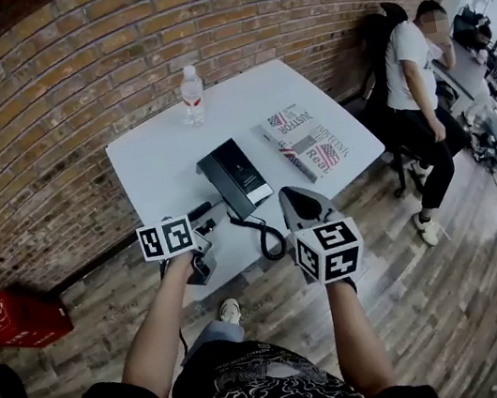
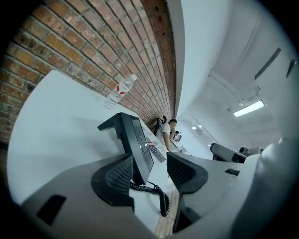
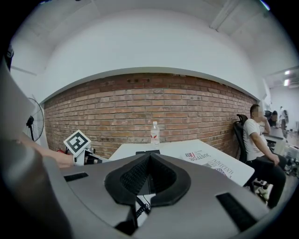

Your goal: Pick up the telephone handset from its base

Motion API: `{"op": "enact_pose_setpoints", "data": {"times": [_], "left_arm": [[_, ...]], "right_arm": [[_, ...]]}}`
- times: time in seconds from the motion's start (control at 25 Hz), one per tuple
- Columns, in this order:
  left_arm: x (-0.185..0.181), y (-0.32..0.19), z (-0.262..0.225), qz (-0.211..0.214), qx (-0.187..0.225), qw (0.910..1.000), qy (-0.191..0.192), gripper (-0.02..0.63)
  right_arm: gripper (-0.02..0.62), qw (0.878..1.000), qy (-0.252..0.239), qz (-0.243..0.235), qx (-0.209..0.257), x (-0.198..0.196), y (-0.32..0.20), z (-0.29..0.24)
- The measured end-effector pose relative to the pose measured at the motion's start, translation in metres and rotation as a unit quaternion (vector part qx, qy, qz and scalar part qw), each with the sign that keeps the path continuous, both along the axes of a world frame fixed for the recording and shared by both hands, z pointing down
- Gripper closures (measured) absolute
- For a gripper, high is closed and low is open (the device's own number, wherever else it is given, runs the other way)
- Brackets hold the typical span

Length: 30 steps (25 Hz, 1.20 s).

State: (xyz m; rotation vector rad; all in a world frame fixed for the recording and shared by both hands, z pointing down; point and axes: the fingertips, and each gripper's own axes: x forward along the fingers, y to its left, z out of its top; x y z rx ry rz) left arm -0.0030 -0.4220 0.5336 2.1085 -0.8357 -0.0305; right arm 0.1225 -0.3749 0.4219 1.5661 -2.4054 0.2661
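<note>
Well, my left gripper (image 2: 152,169) has its jaws apart just short of the telephone base (image 1: 245,179), with the handset (image 1: 216,189) lying on it. My right gripper (image 3: 149,158), pinched closed on nothing, hovers beside the coiled cord (image 1: 270,237). A newspaper (image 1: 307,143) lies right of the base, and a bottle (image 1: 193,93) stands beyond it.

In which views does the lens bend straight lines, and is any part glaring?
Head view: the red brick wall bows into an arc. Left gripper view: the long ceiling lamp burns out white. Right gripper view: the same wall arches upward mid-frame.
</note>
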Motion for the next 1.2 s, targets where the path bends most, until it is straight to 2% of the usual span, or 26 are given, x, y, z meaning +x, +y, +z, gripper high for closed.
{"op": "enact_pose_setpoints", "data": {"times": [0.28,0.64,0.84,0.96,1.08,1.2], "left_arm": [[-0.001,-0.035,0.032,0.005,-0.053,0.9975,0.046,0.394],[0.008,-0.06,0.048,0.024,-0.072,0.9953,0.06,0.394],[0.017,-0.069,0.045,0.036,-0.067,0.994,0.078,0.396],[0.024,-0.071,0.044,0.043,-0.069,0.9928,0.088,0.426],[0.022,-0.073,0.049,0.034,-0.083,0.9923,0.086,0.513],[0.021,-0.074,0.05,0.029,-0.098,0.9894,0.103,0.523]], "right_arm": [[0.595,1.0,-0.005,0.016,-0.022,0.001,-0.037,0.017],[0.595,0.999,-0.006,0.033,-0.039,0.004,-0.062,0.032],[0.595,0.998,-0.004,0.046,-0.047,0.012,-0.065,0.038],[0.595,0.997,-0.004,0.052,-0.051,0.016,-0.065,0.041],[0.595,0.997,-0.004,0.059,-0.054,0.02,-0.064,0.044],[0.595,0.996,-0.008,0.068,-0.057,0.024,-0.063,0.046]]}}
